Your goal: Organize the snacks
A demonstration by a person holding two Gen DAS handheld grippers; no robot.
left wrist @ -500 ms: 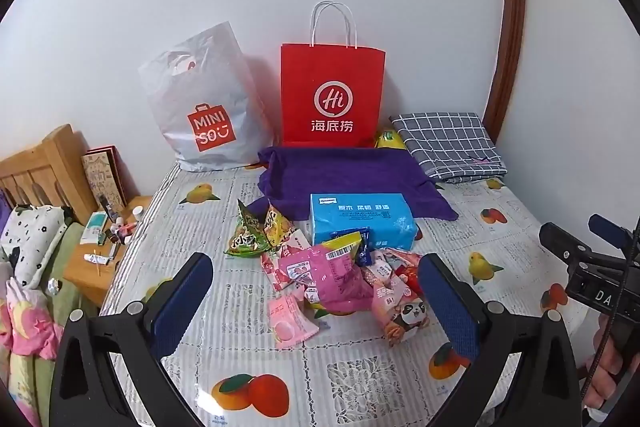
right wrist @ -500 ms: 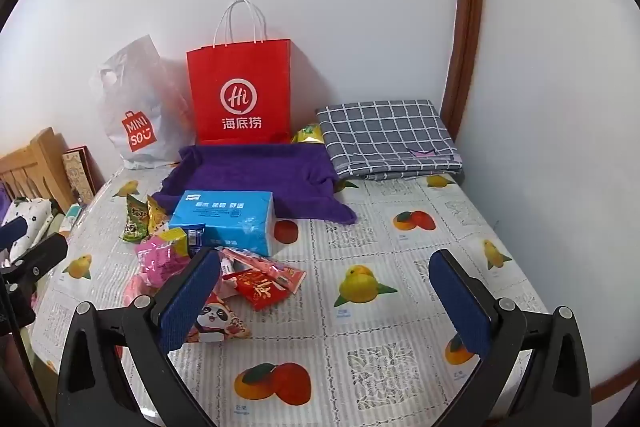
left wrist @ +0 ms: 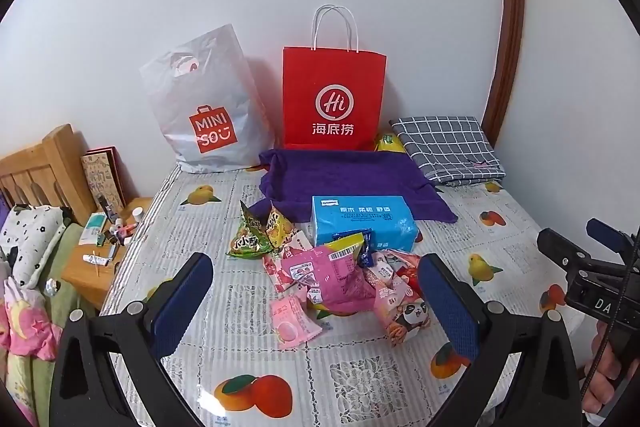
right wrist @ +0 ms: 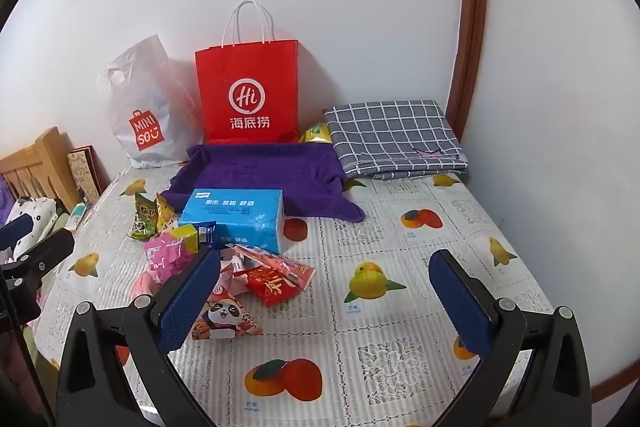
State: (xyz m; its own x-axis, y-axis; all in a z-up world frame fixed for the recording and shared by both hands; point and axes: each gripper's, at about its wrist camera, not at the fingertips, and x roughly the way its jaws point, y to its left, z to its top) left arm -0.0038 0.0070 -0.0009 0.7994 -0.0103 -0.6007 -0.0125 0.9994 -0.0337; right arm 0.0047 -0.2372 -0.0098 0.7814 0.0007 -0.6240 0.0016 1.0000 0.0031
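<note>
A heap of snack packets [left wrist: 340,279] lies on the fruit-print tablecloth [left wrist: 360,367]: a large pink bag [left wrist: 332,275], a green and yellow packet [left wrist: 256,235], a small pink packet [left wrist: 294,321] and a panda packet [left wrist: 408,315]. The heap also shows in the right wrist view [right wrist: 224,275]. My left gripper [left wrist: 316,291] is open and empty, just in front of the heap. My right gripper [right wrist: 324,291] is open and empty, to the right of the heap. A red paper bag [left wrist: 334,99] and a white Miniso bag [left wrist: 204,107] stand against the wall.
A blue tissue pack [left wrist: 362,223] lies behind the snacks on a purple towel [left wrist: 344,179]. A folded grey checked cloth [left wrist: 448,147] lies at the back right. A wooden bedside stand [left wrist: 96,259] with small items and a bed are at the left.
</note>
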